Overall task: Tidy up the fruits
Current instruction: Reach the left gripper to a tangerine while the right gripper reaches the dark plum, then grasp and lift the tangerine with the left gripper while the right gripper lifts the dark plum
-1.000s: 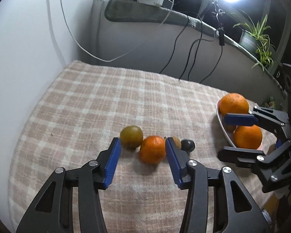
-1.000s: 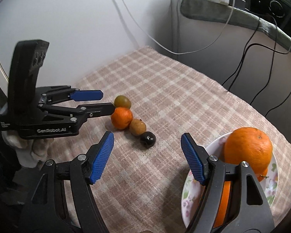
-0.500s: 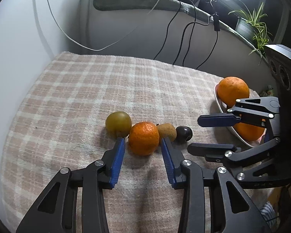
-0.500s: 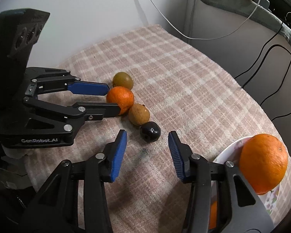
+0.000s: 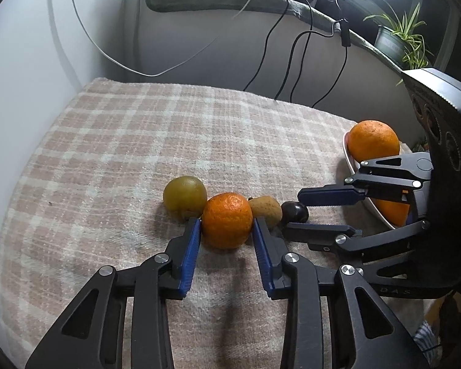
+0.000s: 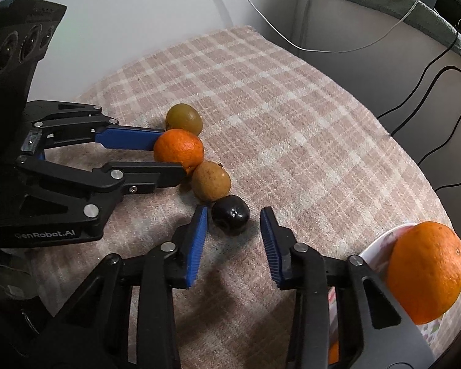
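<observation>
Four fruits lie in a row on the checked cloth: a green-yellow fruit (image 5: 184, 196) (image 6: 183, 118), a tangerine (image 5: 227, 220) (image 6: 179, 149), a brown fruit (image 5: 265, 209) (image 6: 211, 181) and a dark plum (image 5: 295, 212) (image 6: 230, 215). My left gripper (image 5: 226, 224) (image 6: 172, 155) is closing, and its blue pads touch both sides of the tangerine. My right gripper (image 6: 233, 213) (image 5: 292, 212) straddles the plum and is closing too, with a gap still showing on the plum's right side. A large orange (image 5: 373, 141) (image 6: 427, 272) sits on the white plate (image 5: 348, 160) (image 6: 381, 243) to the right.
A second orange (image 5: 393, 212) lies on the plate behind the right gripper's linkage. The checked cloth (image 5: 169, 138) ends at a white wall on the left and a ledge with hanging cables (image 5: 292, 61) at the back. A potted plant (image 5: 396, 40) stands at the far right.
Both pairs of jaws have narrowed. The right gripper came down from beside the plate to straddle the plum. The left gripper's pads closed in onto the tangerine.
</observation>
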`<state>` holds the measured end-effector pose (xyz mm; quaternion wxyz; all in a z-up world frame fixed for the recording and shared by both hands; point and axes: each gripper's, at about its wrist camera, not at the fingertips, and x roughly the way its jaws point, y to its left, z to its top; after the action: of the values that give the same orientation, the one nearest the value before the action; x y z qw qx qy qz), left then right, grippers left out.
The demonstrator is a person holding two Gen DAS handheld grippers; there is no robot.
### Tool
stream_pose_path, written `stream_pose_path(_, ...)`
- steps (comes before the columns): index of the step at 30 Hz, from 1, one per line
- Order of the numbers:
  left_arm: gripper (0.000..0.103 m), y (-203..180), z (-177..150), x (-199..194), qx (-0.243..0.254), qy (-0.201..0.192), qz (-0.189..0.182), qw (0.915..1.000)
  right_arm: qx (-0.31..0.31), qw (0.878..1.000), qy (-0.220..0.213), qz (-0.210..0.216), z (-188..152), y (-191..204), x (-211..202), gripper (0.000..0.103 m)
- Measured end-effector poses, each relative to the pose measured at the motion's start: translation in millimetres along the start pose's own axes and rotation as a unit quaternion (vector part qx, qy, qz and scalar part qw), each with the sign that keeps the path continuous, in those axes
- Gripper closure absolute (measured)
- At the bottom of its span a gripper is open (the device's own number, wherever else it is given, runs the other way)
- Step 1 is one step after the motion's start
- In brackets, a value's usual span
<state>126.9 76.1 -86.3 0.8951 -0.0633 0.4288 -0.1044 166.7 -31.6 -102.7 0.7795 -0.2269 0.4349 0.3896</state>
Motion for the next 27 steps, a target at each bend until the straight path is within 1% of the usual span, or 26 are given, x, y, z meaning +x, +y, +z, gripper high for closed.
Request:
stream_pose_path(2, 0.070, 0, 0, 0, -0.001, -0.001, 0.000, 1.0000, 0.001, 1.000, 0.002, 0.002, 0, -1, 2, 0.071)
stream_pose_path(5, 0.071, 1, -1, 0, -0.006, -0.002, -0.001, 1.0000, 0.001, 1.000, 0.004, 0.008, -1, -1, 4, 0.076)
stream_pose_path(13, 0.071, 2, -3, -6, -0.015, -0.007, -0.002, 0.9999, -0.003, 1.000, 0.000, 0.003, -2, 2, 3, 0.077)
stream_pose_path(20, 0.071, -1, -4, -15, -0.022, -0.013, -0.003, 0.9997, 0.008, 1.000, -0.015, 0.008, -5, 1, -12, 0.077)
stream_pose_path(27, 0.071, -10, -2, -28, -0.019, -0.025, -0.011, 0.9994, 0.026, 0.999, -0.041, 0.016, -13, -6, -39, 0.077)
